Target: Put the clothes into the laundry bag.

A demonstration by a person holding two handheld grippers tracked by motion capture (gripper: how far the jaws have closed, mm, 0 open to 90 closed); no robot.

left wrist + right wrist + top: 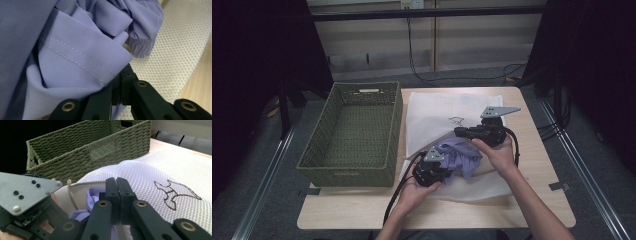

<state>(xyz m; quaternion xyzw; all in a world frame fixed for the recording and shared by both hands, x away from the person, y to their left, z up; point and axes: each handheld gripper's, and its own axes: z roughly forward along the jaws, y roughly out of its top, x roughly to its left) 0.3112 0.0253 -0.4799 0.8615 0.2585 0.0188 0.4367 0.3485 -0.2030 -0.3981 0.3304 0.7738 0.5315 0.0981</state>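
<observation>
High view: one basket point(354, 135), one mesh bag point(437, 112), one purple garment point(459, 155).

Much of the purple garment point(460, 156) lies hidden inside the white mesh bag point(437, 112) and beneath both hands, its overall shape impossible to make out, while the table's point(542, 150) near edge is cut off at the frame's bottom.

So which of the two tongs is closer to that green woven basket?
Left. The left tongs sit just off the basket's near right corner, clamped on the purple cloth. The right tongs are farther right, over the white mesh bag.
</observation>
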